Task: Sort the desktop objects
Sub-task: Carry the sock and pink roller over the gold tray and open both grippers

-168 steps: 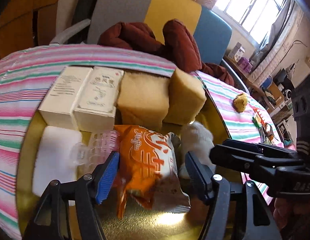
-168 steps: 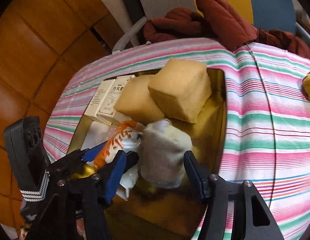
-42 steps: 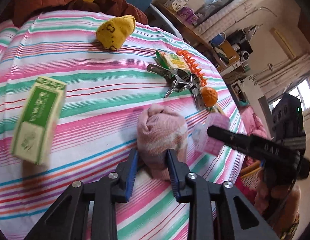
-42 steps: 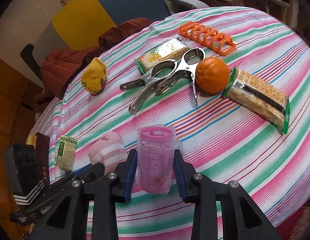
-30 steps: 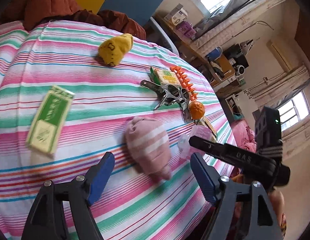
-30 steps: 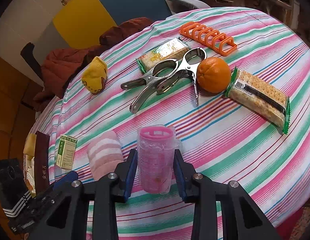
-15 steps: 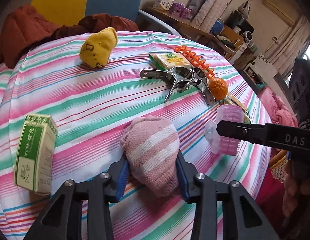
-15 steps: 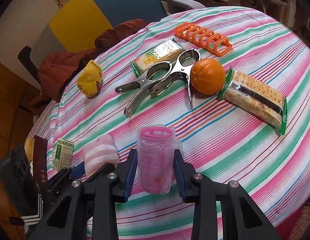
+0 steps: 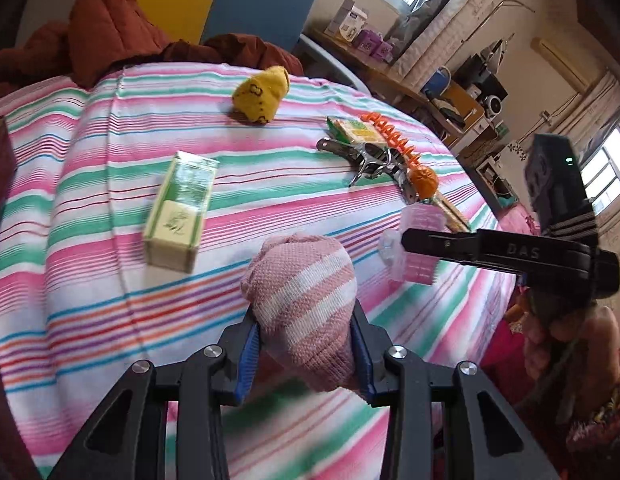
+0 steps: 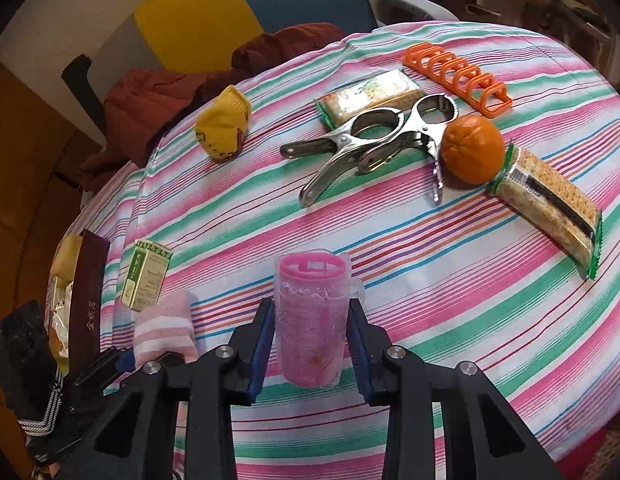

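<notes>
Since second ago my left tongs (image 9: pixel 305 344) closed again on pink striped sock (image 9: pixel 303 300), pinching it above striped cloth (image 9: pixel 89 280). My right tongs (image 10: pixel 312 344) pinch pink cup (image 10: pixel 310 316); its base hidden. Green box (image 9: pixel 181 210) at ten o'clock of sock.

I see a soft knitted sock (image 9: pixel 305 304), pink and white, with a rough weave. The yellow sock (image 10: pixel 223 128) looks like soft cloth too. The cup (image 10: pixel 310 320) is clear pink plastic, smooth and a bit shiny. The big clips (image 10: pixel 370 140) are shiny metal. The tablecloth (image 10: pixel 450 280) is matt striped cloth. The cracker pack (image 10: pixel 550 200) has glossy see-through wrap. The green box (image 9: pixel 181 208) looks like shiny card. The orange (image 10: pixel 474 148) has bumpy, dull skin.
</notes>
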{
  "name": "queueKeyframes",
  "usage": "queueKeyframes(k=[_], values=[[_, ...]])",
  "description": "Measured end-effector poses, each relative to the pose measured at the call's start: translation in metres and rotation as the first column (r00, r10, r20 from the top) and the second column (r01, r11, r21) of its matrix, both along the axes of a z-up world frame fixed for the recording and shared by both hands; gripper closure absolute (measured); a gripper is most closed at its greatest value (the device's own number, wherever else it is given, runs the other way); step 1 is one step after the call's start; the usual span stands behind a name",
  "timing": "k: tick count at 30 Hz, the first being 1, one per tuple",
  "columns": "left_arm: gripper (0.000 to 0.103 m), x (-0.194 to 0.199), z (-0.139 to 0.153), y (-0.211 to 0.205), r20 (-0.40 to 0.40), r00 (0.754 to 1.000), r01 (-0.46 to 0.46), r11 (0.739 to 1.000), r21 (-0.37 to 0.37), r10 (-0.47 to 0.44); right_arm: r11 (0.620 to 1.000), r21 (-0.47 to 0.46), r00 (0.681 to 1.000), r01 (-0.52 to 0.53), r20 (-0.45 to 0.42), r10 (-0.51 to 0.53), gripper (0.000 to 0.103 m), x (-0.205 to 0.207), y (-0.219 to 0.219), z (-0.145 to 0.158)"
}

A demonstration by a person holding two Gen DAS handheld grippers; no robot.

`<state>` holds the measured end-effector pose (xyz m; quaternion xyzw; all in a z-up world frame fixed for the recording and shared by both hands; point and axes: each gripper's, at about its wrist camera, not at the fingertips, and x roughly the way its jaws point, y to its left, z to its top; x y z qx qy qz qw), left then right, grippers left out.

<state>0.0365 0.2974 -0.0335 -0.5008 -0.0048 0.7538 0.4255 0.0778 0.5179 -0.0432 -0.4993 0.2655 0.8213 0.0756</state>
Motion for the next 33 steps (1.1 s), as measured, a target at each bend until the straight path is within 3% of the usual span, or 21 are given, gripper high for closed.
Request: queueKeyframes(k=[8,12,15,21,27,30,33], values=[[0.063,0.001,0.049,-0.069,-0.059,0.997,-0.043,0.993,0.11,0.049,0.995,-0.032,0.995,-0.095,-0.047,0.093,0.067,-0.005,-0.054,0.017],[0.063,-0.004,0.065,-0.11,-0.102,0.99,-0.083,0.988,0.13,0.096,0.983,-0.067,0.982,-0.17,-0.097,0.163,0.067,-0.015,-0.101,0.033],[0.063,-0.014,0.067,-0.138,-0.13,0.979,-0.141,0.983,0.12,0.156,0.971,-0.084,0.968,-0.225,-0.13,0.213,0.067,-0.022,-0.137,0.044],[0.063,-0.053,0.062,-0.192,-0.108,0.954,-0.269,0.957,0.111,0.281,0.931,-0.139,0.931,-0.339,-0.193,0.31,0.067,-0.033,-0.205,0.064],[0.063,-0.09,0.058,-0.222,-0.133,0.93,-0.338,0.939,0.063,0.344,0.88,-0.162,0.887,-0.447,-0.207,0.413,0.067,-0.048,-0.272,0.07],[0.056,-0.106,0.052,-0.234,-0.158,0.912,-0.381,0.925,0.014,0.378,0.859,-0.161,0.869,-0.485,-0.195,0.455,0.067,-0.057,-0.3,0.067],[0.036,-0.119,0.045,-0.245,-0.108,0.903,-0.421,0.907,-0.02,0.417,0.846,-0.143,0.855,-0.513,-0.172,0.489,0.067,-0.067,-0.323,0.061]])
